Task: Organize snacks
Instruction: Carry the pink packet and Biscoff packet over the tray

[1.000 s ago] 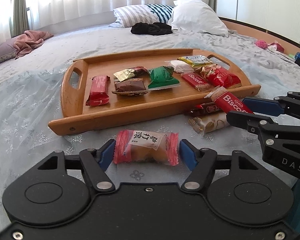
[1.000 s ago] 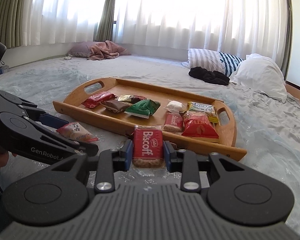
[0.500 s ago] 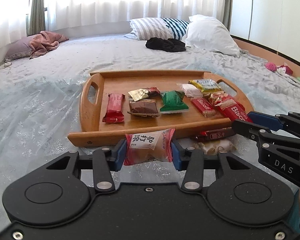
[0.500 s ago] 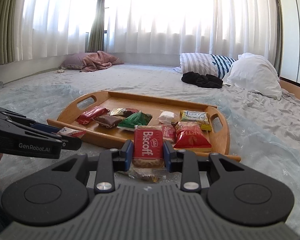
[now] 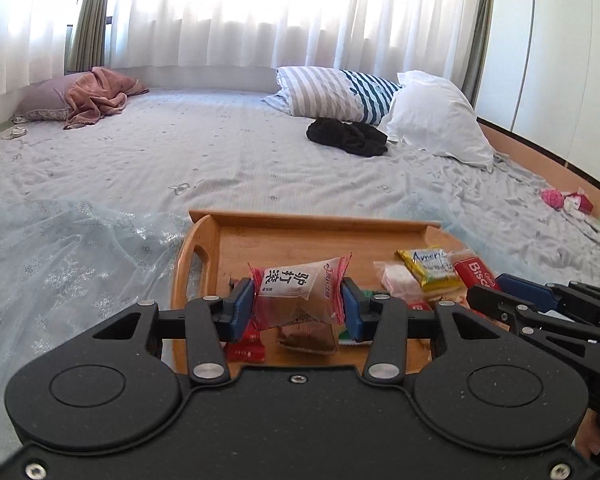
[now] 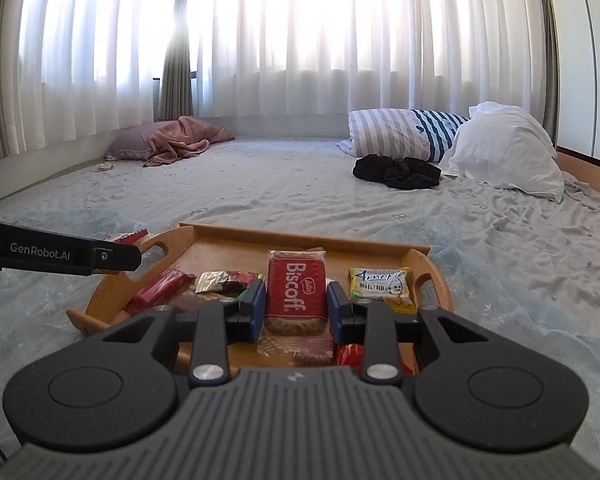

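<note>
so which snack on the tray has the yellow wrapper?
The yellow packet with blue lettering, lying flat near the wooden tray's right handle. The other wrappers showing on the tray are red, gold, green or whitish.

Background: bed [image 5: 228,160] by a curtained window, bedding and loose items only.

White sheer curtains [image 6: 300,40] span 10 to 2 o'clock, with an olive drape [image 6: 176,60] hanging at 11. On the pale printed sheet: mauve pillow [image 5: 44,102] at 10 o'clock with a crumpled pink cloth [image 5: 100,96] lying on it; striped pillow [image 5: 332,94] at 1 o'clock, touching a white pillow [image 5: 436,120] to its right; black garment [image 5: 348,136] bunched just in front of both. A sheer lace cover [image 5: 60,260] lies rumpled at 9 o'clock. A pink ball-shaped item [image 5: 553,198] sits at 3 o'clock near the wooden bed frame [image 5: 540,148]; kind unclear.
</note>
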`<act>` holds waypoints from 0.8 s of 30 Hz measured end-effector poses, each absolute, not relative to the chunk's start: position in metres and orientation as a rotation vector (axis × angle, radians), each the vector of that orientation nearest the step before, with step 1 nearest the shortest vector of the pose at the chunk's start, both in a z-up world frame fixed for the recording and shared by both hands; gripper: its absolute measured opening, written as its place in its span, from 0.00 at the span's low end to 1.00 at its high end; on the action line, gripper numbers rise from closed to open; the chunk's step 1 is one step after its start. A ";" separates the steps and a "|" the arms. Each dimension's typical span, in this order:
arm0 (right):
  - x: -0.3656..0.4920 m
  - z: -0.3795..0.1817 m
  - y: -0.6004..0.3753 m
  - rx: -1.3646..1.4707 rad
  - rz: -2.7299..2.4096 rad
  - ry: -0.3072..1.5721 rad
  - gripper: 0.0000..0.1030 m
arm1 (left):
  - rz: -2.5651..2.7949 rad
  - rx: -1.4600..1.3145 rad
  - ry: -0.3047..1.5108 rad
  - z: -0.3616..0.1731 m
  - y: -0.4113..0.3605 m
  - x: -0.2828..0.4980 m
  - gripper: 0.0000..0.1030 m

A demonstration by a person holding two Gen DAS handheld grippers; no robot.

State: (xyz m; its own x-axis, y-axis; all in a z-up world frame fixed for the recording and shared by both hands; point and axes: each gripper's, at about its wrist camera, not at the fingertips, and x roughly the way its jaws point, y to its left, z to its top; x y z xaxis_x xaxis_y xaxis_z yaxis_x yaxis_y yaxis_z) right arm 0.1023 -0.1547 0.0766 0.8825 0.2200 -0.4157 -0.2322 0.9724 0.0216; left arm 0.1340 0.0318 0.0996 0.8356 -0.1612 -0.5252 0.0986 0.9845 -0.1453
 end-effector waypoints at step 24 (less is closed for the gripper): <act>0.264 0.046 -0.129 0.179 0.244 0.736 0.36 | -0.034 -0.082 0.740 0.056 0.029 0.297 0.42</act>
